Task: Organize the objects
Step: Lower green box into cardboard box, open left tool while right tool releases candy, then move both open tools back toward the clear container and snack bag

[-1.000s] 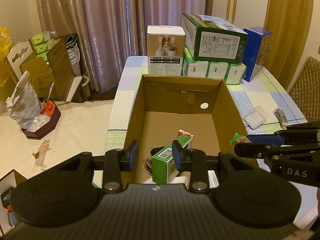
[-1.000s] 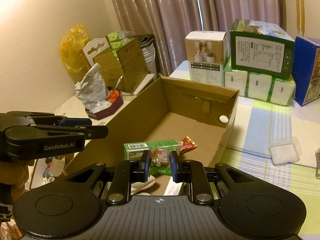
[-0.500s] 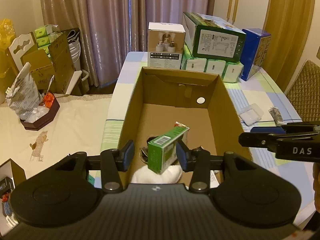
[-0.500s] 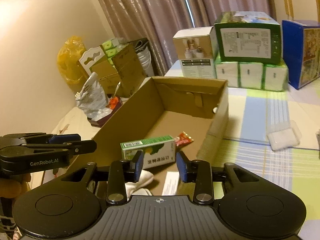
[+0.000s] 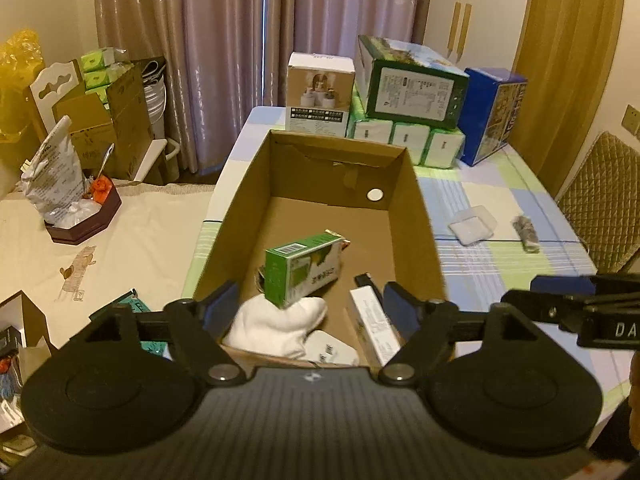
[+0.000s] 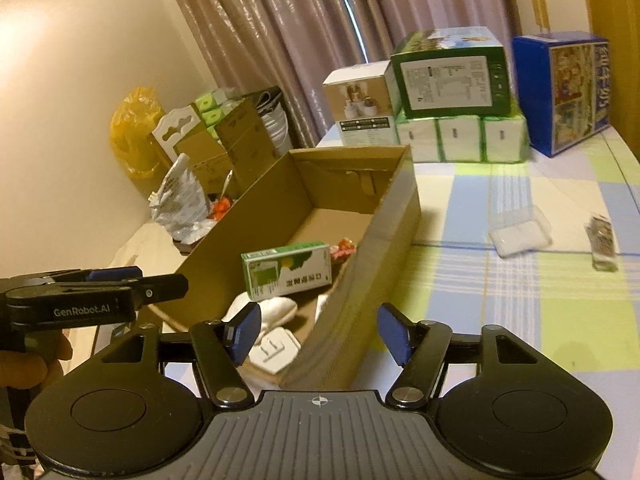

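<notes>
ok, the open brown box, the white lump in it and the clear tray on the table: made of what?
Open brown box: corrugated cardboard by the look, matte, with raw folded edges. White lump: soft knit fabric, perhaps a sock; it sags and creases. Clear tray: thin, glossy, see-through plastic, probably; blurred.

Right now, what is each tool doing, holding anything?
Left tool: open, holding nothing.
Right tool: open, holding nothing.
</notes>
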A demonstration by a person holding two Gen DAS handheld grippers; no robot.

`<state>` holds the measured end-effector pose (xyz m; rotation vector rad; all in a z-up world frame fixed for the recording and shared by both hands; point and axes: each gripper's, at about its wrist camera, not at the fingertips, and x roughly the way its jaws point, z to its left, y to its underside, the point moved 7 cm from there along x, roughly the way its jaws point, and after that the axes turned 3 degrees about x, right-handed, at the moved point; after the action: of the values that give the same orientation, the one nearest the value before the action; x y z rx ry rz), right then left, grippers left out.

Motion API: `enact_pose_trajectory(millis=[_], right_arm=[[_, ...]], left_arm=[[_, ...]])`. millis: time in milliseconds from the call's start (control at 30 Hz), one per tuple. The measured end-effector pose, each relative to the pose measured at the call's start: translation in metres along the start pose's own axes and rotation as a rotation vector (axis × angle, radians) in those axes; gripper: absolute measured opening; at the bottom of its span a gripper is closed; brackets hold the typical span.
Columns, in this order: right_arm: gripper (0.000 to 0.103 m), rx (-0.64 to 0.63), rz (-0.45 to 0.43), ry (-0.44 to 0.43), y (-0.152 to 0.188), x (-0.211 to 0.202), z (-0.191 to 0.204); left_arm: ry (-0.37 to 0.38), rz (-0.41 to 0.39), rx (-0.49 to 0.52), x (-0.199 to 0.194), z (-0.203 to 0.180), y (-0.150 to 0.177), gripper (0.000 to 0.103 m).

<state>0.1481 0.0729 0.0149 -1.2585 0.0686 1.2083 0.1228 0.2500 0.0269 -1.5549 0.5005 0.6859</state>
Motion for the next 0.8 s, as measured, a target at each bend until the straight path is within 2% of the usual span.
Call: enact_pose_trajectory(millis=[300, 433, 533, 700, 800], right_arm=[[0.076, 0.026, -0.050, 0.061, 0.016, -0.052, -0.024], [0.090, 0.056, -0.065, 0.087, 0.024, -0.074, -0.037], [0.094, 0.067, -0.074, 0.105, 0.029, -0.089, -0.047], [0.101, 0.106, -0.098, 0.138, 0.036, -0.111, -0.067], [0.101, 0.124, -0.110, 0.161, 0.039, -0.122, -0.079]], left_arm=[[0.048, -0.027, -0.018, -0.030, -0.039, 0.012, 0.093], [0.067, -0.038, -0.019, -0.037, -0.056, 0.016, 0.098], [0.081, -0.041, -0.019, -0.040, -0.069, 0.018, 0.101], [0.099, -0.047, -0.019, -0.043, -0.086, 0.020, 0.102], [0.106, -0.048, 0.002, -0.044, -0.098, 0.021, 0.102]])
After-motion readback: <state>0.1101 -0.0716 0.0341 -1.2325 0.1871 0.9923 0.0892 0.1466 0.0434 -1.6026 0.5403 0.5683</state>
